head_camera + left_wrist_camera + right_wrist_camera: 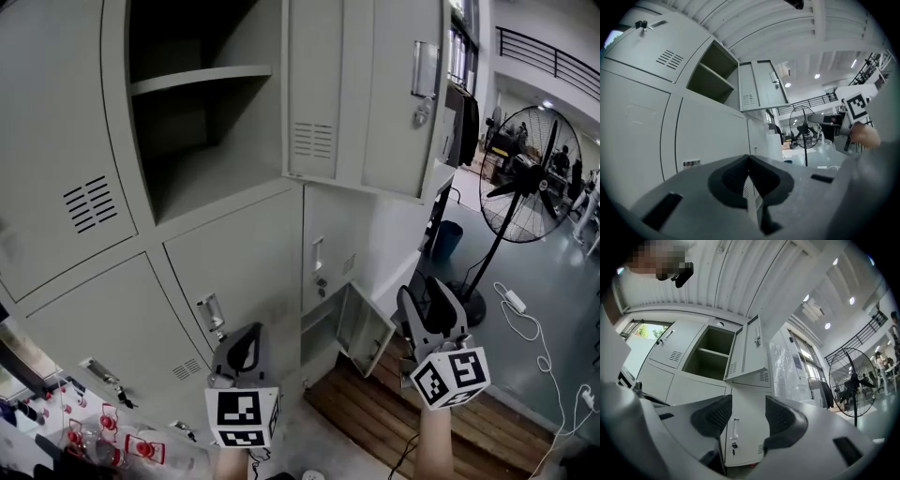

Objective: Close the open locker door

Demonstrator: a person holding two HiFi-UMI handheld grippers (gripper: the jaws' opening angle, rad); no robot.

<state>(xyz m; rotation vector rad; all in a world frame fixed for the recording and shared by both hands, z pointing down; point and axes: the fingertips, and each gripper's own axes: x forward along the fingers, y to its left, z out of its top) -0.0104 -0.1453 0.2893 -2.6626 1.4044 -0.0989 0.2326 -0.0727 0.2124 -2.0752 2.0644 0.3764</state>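
Locker door [389, 94] open, top beyond frame

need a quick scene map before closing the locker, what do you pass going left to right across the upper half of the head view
closed vented door → open compartment → open locker door → standing fan

My left gripper [246, 349] & right gripper [433, 309]: grey plastic bodies, black ribbed pads [715, 414], each w/ a white cube [452, 377] of black square markers.
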